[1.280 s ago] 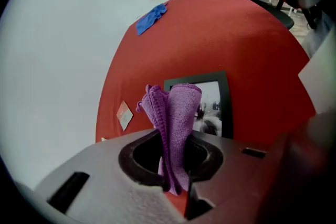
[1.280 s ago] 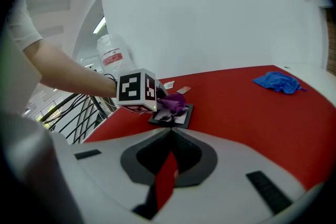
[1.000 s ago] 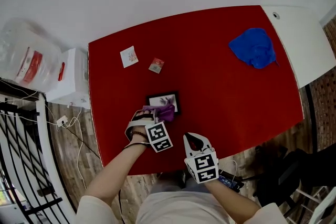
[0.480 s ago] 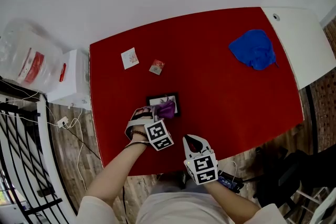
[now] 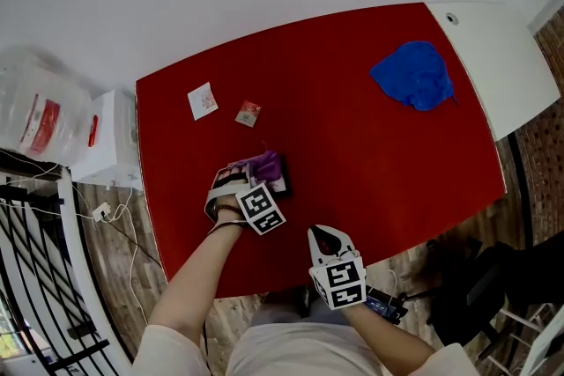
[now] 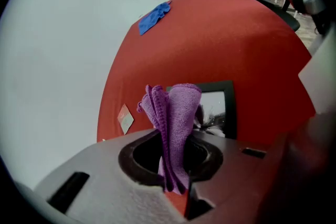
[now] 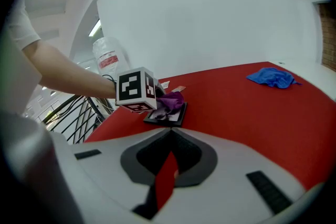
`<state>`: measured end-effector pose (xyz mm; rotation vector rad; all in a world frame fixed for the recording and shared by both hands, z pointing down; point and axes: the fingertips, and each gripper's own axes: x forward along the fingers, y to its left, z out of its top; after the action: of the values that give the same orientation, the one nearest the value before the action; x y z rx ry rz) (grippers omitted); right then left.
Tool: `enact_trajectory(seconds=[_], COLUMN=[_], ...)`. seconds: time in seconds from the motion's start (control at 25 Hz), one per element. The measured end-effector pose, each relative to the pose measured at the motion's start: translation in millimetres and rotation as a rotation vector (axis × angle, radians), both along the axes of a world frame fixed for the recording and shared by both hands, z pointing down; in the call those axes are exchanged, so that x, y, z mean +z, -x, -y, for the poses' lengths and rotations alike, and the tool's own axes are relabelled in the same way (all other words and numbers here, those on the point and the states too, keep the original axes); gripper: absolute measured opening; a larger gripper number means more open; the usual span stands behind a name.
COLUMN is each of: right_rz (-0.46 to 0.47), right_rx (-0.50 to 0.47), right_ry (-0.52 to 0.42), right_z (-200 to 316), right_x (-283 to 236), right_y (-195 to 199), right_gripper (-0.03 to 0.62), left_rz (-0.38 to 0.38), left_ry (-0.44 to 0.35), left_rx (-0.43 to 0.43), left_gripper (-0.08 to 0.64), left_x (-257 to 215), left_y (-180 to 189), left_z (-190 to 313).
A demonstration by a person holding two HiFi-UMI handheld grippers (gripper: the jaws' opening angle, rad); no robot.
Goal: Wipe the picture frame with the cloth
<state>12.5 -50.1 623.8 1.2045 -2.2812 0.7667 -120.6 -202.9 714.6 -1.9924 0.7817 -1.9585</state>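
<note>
A small black picture frame (image 5: 284, 182) lies flat on the red table (image 5: 370, 145), left of centre. My left gripper (image 5: 254, 175) is shut on a bunched purple cloth (image 5: 265, 164) and holds it down on the frame, hiding most of it. In the left gripper view the cloth (image 6: 176, 110) stands up between the jaws, with the frame (image 6: 219, 108) just beyond. My right gripper (image 5: 321, 233) hangs by the table's near edge, shut on nothing. The right gripper view shows the cloth (image 7: 171, 100) on the frame (image 7: 176, 116) beside the left gripper's marker cube (image 7: 134, 89).
A crumpled blue cloth (image 5: 414, 75) lies at the table's far right. Two small cards (image 5: 203, 100) (image 5: 248, 113) lie at the far left. A white box (image 5: 110, 141) and a plastic bag (image 5: 40, 110) stand left of the table; a dark chair (image 5: 476, 295) is at the near right.
The left gripper has pushed the purple cloth across the frame, away from me, from its near corner onto its middle. The right gripper has stayed put.
</note>
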Motion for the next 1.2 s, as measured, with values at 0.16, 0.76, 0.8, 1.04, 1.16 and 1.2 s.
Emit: enact_trajectory(seconds=[0.16, 0.76, 0.8, 1.04, 1.16, 1.2], right_rz=[0.001, 0.018, 0.017, 0.009, 0.002, 0.0], right_rx=[0.0, -0.052, -0.051, -0.028, -0.009, -0.001], right_ry=[0.002, -0.013, -0.012, -0.01, -0.005, -0.004], right_z=[1.3, -5.4, -5.9, -6.4, -6.8, -6.7], right_x=[1.9, -4.8, -4.7, -4.9, -3.1, -2.4], right_y=[-1.0, 21.2, 20.1, 8.6, -2.4, -6.6], right_gripper=[0.005, 0.004, 0.005, 0.005, 0.005, 0.004], left_rz=[0.019, 0.004, -0.006, -0.008, 0.027, 0.035], left_ry=[0.042, 0.063, 0.05, -0.018, -0.01, -0.005], left_rx=[0.041, 0.12, 0.102, 0.027, 0.035, 0.038], left_gripper=[0.061, 0.06, 0.061, 0.061, 0.061, 0.061], left_x=[2.6, -8.7, -12.1, -20.7, -12.0, -8.8], left_y=[-4.7, -14.3, -13.9, -16.9, -18.6, -18.9], left_z=[-21.4, -77.9, -69.7, -3.5, 9.9, 10.6])
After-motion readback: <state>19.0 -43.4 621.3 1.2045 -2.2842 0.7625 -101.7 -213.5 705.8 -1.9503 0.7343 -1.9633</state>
